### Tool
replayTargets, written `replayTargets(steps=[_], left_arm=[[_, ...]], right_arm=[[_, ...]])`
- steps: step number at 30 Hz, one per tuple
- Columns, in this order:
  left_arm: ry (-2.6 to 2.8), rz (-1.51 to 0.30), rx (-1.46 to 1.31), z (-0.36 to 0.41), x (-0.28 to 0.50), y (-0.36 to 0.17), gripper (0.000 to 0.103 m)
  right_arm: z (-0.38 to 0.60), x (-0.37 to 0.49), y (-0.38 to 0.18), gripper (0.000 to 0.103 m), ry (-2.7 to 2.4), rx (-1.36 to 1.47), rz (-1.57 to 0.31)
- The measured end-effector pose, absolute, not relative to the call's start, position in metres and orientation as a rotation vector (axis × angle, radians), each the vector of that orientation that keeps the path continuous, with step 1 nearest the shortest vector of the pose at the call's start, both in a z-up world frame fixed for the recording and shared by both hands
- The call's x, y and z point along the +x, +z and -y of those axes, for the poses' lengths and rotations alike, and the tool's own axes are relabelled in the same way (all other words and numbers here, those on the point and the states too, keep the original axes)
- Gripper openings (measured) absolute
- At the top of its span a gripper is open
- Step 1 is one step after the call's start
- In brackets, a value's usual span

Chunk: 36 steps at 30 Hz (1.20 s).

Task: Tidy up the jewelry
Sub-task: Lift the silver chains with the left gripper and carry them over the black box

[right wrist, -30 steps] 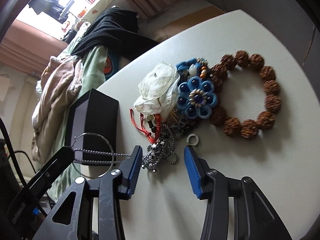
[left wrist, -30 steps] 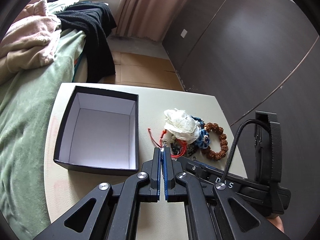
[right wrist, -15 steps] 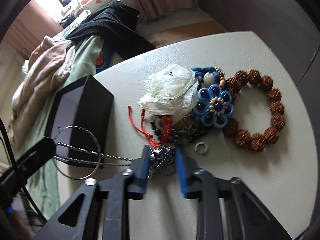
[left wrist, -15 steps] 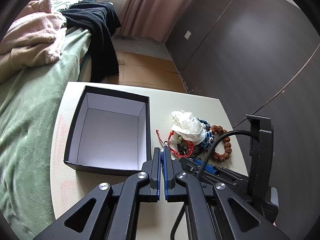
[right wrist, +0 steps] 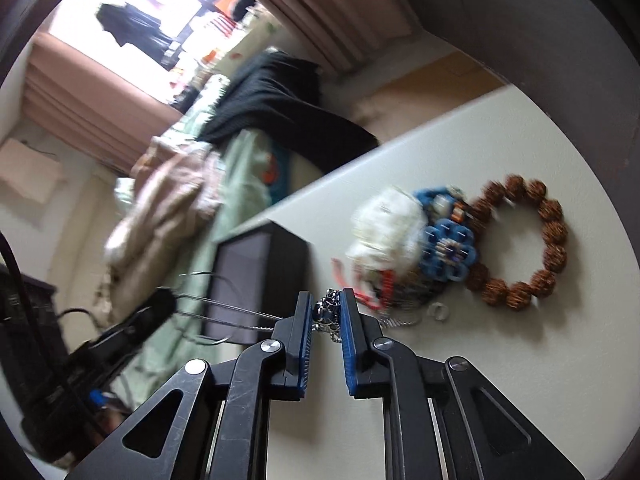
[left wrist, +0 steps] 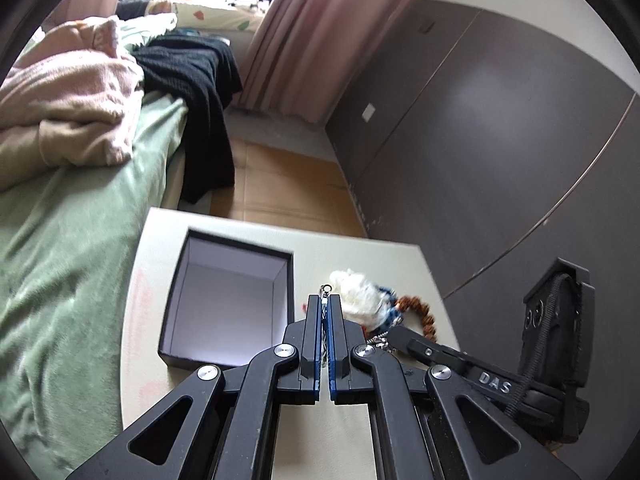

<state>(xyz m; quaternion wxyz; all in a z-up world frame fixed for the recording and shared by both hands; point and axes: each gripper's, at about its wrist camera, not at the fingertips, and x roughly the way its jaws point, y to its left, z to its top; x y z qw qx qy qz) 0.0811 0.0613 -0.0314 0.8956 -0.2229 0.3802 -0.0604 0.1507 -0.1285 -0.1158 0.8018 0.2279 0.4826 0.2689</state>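
My left gripper (left wrist: 324, 303) is shut on one end of a silver chain necklace (right wrist: 240, 314); its clasp ring (left wrist: 326, 289) sticks out past the tips. My right gripper (right wrist: 326, 300) is shut on the chain's bunched pendant end (right wrist: 327, 312). The chain stretches between the two grippers above the table. An open black box with a white inside (left wrist: 230, 306) sits on the table, left of the jewelry pile: a white fabric flower (right wrist: 386, 226), a blue flower piece (right wrist: 450, 250), red cord (right wrist: 374, 286), a small ring (right wrist: 437, 312) and a brown bead bracelet (right wrist: 520, 244).
The cream table (left wrist: 344, 432) stands beside a bed with a green cover (left wrist: 52, 248), pink and black clothes (left wrist: 192, 80) on it. A dark wardrobe wall (left wrist: 500, 160) is at the right. The box also shows in the right wrist view (right wrist: 256, 276).
My right gripper has shut on the chain's pendant end and lifted it from the table. Both grippers have risen and pulled back; the chain hangs taut between them.
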Motion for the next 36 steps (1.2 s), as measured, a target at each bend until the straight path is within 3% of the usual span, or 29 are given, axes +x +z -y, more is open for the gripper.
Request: replayTargets(steps=[23,36], left_arm=[[-0.1,-0.502,-0.537,-0.109,0.055,0.055,0.001],[-0.017,-0.576,-0.561,-0.13,0.067,0.021,0.001]], right_arm=[[0.097,0.138,0.006,0.015,0.789,0.524,-0.774],[0.067,0.129,0.083,0.015,0.841,0.463,-0.659]])
